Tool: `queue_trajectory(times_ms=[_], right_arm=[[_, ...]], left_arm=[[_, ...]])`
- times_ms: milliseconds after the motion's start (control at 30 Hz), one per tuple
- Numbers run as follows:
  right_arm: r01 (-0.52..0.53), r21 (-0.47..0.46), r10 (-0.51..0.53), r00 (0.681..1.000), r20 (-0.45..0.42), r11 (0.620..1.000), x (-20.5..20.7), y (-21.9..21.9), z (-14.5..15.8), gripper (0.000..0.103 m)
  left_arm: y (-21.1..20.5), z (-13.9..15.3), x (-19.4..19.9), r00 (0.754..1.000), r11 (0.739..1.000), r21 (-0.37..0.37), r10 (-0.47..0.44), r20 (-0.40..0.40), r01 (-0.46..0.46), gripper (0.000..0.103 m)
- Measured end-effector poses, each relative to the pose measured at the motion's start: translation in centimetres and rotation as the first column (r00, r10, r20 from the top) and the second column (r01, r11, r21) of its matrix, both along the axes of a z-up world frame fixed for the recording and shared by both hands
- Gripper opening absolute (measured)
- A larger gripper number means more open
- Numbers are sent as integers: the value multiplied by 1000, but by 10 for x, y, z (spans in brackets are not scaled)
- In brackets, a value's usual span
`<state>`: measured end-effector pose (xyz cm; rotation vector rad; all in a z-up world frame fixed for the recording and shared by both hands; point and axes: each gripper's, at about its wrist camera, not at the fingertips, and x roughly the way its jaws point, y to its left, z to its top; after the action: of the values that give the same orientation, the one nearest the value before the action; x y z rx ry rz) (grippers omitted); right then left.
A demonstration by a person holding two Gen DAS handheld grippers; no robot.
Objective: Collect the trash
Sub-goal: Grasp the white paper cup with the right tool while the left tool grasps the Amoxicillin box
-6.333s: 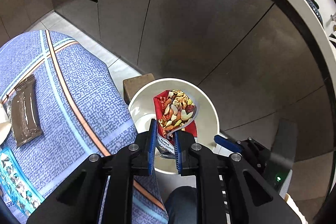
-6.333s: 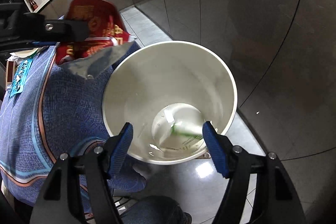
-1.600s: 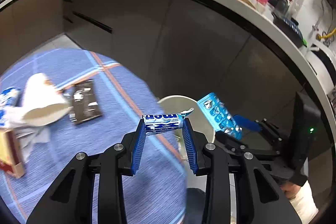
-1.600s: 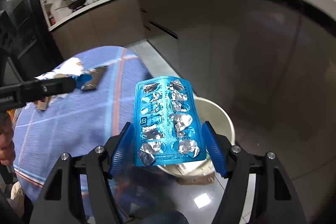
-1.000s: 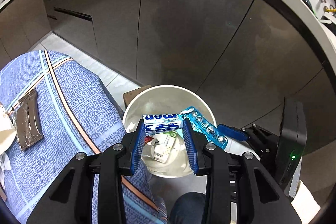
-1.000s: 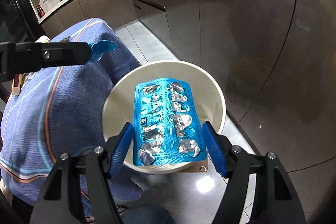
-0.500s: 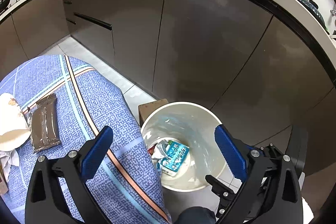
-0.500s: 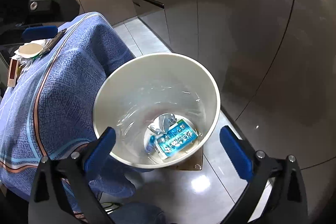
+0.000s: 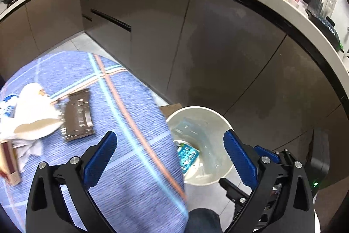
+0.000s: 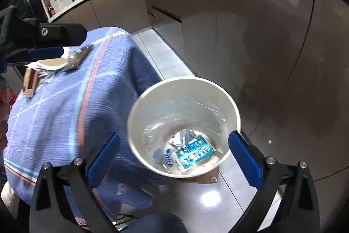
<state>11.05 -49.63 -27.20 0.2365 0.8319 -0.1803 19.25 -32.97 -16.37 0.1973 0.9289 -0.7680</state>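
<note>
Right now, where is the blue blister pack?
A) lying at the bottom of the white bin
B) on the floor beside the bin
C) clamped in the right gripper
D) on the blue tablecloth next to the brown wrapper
A: the blue blister pack lies at the bottom of the white bin, and the right gripper stands open and empty above it.

Blue blister pack [image 10: 194, 155] flat in white bin [image 10: 233, 108]; brown wrapper [image 9: 78, 115] on tablecloth.

No legible text anywhere.
</note>
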Motion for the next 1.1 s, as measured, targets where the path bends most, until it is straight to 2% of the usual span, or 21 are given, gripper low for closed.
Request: queue_trajectory(times_ms=[200,367,500,633,700,867,1000,1100], right_arm=[[-52,10,51,996,77,999,2,32,34,100],[-148,13,146,983,113,989,13,73,55,100],[-223,-15,223,969,106,975,30,110,64,100],[-258,-16,258,961,95,966,52,137,69,100],[-269,-10,268,959,92,963,63,146,71,100],[-288,-13,288,954,84,957,101,168,77,97],[-278,-127,283,959,26,952,138,188,71,80],[-294,-164,297,955,-4,942,156,197,64,74]], left_arm=[[75,21,0,994,993,-30,110,0,-110,95],[149,26,4,970,969,-39,243,-5,-243,95],[213,23,7,932,932,-23,363,-9,-363,95],[265,15,16,871,872,-15,488,-46,-489,95],[283,13,20,856,857,-16,514,-56,-516,95],[312,8,37,837,839,-33,539,-98,-544,95],[328,8,56,834,836,-37,543,-96,-548,95],[339,8,72,845,846,-38,528,-83,-532,95]])
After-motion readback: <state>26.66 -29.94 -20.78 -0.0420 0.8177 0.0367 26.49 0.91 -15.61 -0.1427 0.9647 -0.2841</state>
